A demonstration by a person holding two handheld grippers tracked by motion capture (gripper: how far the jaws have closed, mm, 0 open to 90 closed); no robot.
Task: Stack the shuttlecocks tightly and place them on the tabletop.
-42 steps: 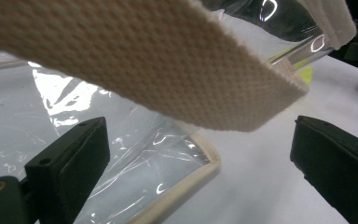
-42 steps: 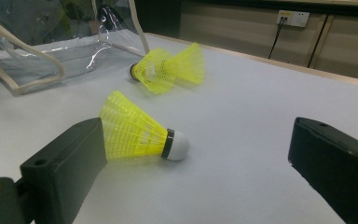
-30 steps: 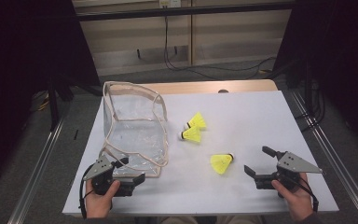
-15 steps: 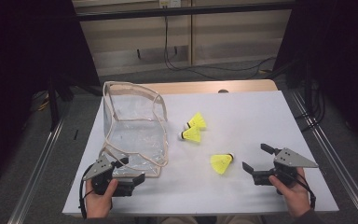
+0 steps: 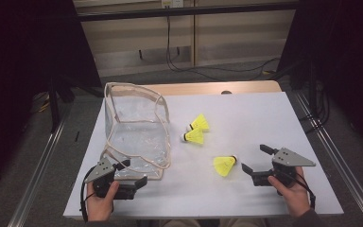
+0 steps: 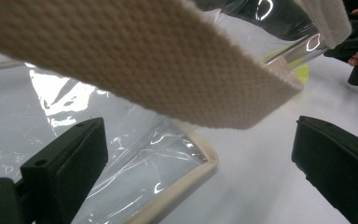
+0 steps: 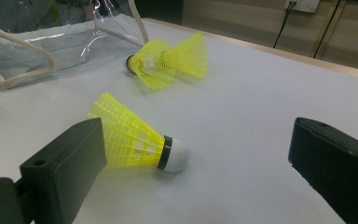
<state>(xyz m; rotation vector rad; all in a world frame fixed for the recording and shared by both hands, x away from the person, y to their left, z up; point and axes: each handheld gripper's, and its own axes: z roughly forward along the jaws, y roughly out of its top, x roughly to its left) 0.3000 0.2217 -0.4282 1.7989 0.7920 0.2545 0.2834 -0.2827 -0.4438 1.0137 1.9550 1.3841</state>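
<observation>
A clear plastic bag (image 5: 137,127) with beige trim stands open at the table's left. Three yellow shuttlecocks lie to its right: two close together (image 5: 200,123) (image 5: 194,137) and one nearer the front (image 5: 225,165). My left gripper (image 5: 134,171) is open at the bag's front corner; in the left gripper view its jaws (image 6: 200,163) straddle the trim edge, under the beige strap (image 6: 168,65). My right gripper (image 5: 253,158) is open just right of the front shuttlecock. In the right gripper view that shuttlecock (image 7: 135,137) lies beside the left jaw, cork toward the gap of the gripper (image 7: 196,154).
The white table top (image 5: 264,113) has free room at the right and back. Metal rails run along both sides of the table, with cables on the floor behind. The paired shuttlecocks (image 7: 168,60) and the bag (image 7: 51,42) lie beyond the right gripper.
My right gripper has slid a little to the left, closer to the front shuttlecock. The left gripper and the bag have stayed put.
</observation>
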